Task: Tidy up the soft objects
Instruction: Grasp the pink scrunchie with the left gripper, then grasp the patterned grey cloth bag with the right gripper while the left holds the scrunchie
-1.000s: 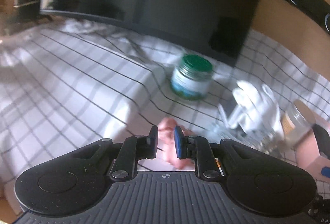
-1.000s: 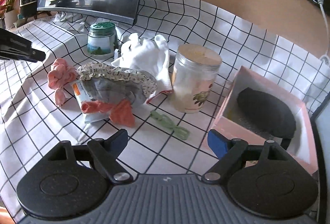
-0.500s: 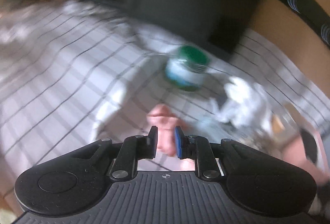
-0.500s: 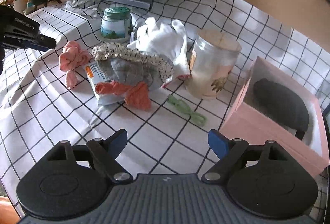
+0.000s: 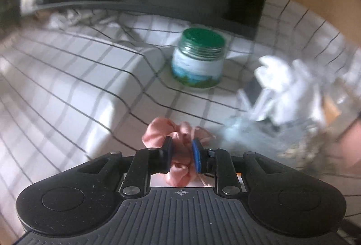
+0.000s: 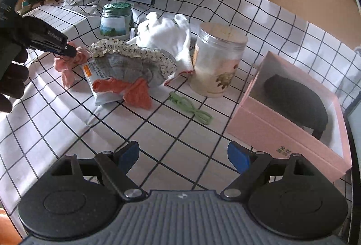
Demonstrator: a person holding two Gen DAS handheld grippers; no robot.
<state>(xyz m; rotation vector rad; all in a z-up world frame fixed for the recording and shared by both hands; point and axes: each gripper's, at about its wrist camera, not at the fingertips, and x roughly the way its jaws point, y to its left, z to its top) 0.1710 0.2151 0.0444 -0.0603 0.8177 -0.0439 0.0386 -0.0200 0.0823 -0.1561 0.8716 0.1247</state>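
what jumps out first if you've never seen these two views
The left gripper is pinched on a pink scrunchie lying on the checked cloth, in front of a green-lidded jar. Right of it sits a heap of soft things topped by a white glove. Far right, an open pink box holds something dark, while the right gripper hangs open and empty.

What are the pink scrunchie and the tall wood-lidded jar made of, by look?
Pink ruffled scrunchie: soft matte fabric, gathered folds, bunching between the left hand-held gripper fingers. Tall clear jar with pale wood-look lid: translucent ribbed wall, probably plastic, possibly glass; lid shows grain-like lines.
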